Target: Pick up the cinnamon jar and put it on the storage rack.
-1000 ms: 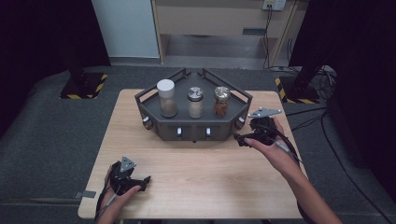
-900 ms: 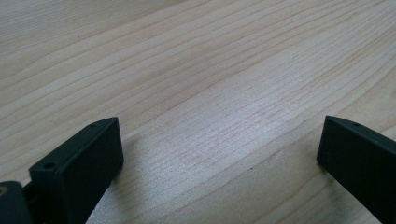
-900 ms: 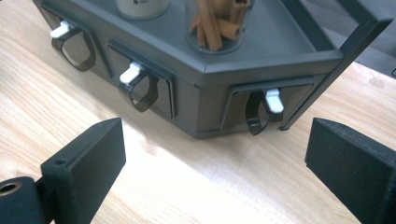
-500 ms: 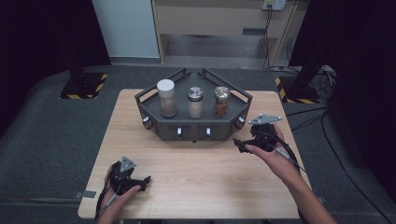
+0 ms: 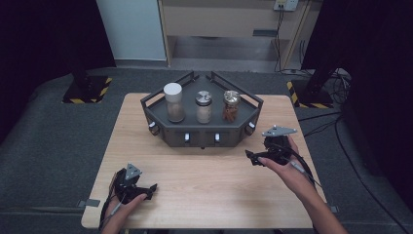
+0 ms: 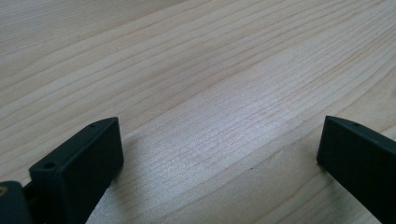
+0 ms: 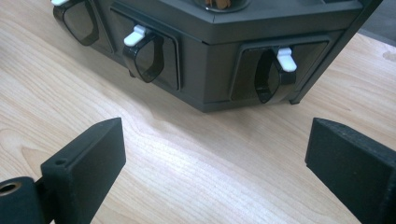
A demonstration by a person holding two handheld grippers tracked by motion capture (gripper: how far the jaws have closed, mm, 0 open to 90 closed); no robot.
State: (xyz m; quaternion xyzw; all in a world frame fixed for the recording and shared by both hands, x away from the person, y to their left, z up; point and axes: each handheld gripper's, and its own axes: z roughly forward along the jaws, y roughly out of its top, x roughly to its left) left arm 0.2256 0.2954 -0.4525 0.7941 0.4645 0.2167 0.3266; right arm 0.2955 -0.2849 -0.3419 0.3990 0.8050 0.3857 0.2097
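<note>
Beside the spice rack [image 5: 202, 131], the right gripper's [image 5: 254, 158] fingers gape empty.

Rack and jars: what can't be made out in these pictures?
- Jars, high view: too small to tell their contents.
- Right jar, right gripper view: cut off by the top edge; just its brown base shows.
- Rack drawers, right gripper view: dark fronts hide what is inside.
- Rack's rear side, high view: hidden behind the jars and rail.
- Left claw, left gripper view: bare table ahead, no rack.
</note>
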